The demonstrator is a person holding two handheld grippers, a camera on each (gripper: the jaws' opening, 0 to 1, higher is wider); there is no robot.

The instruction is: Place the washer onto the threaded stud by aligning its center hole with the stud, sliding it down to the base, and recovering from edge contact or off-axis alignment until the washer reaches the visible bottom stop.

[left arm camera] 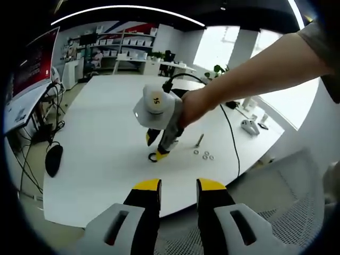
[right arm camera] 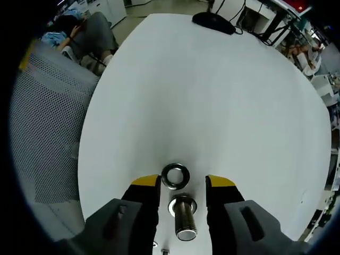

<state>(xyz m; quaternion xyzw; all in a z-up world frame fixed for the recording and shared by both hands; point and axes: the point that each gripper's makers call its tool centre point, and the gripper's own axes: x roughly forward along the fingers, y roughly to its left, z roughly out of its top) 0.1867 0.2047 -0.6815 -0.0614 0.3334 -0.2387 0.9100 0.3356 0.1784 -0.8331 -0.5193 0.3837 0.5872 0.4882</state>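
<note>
On the smooth white worktop (right arm camera: 223,95), a shiny metal ring washer (right arm camera: 175,176) lies flat just ahead of the right tool (right arm camera: 182,183), whose yellow-tipped jaws stand apart with a threaded steel stud (right arm camera: 183,215) lying between them, ungripped. The left tool (left arm camera: 179,186) hovers off the worktop's edge, jaws parted and empty, while three small washers (left arm camera: 204,154) sit beside another bolt (left arm camera: 200,139).

The three small washers (left arm camera: 206,154) beside the stud (left arm camera: 199,141) are too small to distinguish.
</note>
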